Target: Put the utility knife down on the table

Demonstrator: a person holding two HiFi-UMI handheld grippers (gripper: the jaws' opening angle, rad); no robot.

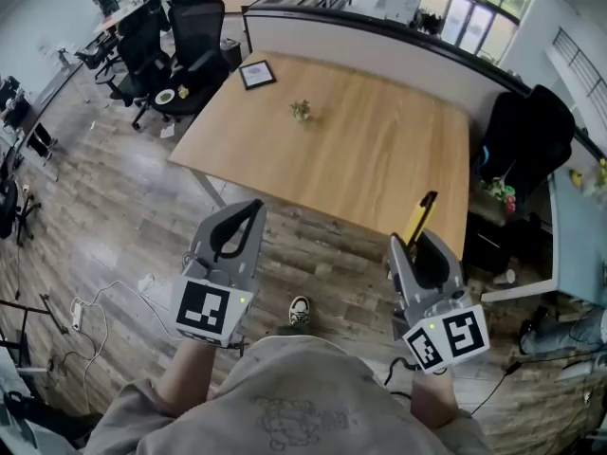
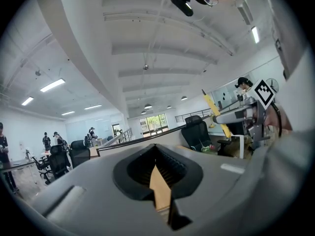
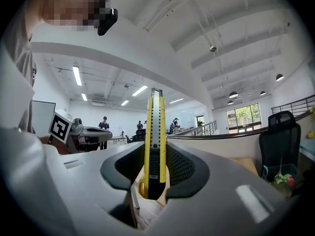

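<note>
A yellow and black utility knife (image 1: 420, 217) stands upright between the jaws of my right gripper (image 1: 418, 242), which is shut on its lower part. The right gripper view shows the knife (image 3: 154, 132) pointing up, well clear of any surface. The gripper hovers over the floor, just short of the near edge of the wooden table (image 1: 379, 159). At the same height to the left, my left gripper (image 1: 252, 210) is shut with nothing in it. From the left gripper view the knife (image 2: 217, 114) shows at the right.
On the table stand a small potted plant (image 1: 301, 110) and a dark picture frame (image 1: 257, 73) at the far left corner. Black office chairs (image 1: 185, 41) stand beyond the table's left end, and another one (image 1: 526, 136) at its right. Cables (image 1: 90, 311) lie on the floor at left.
</note>
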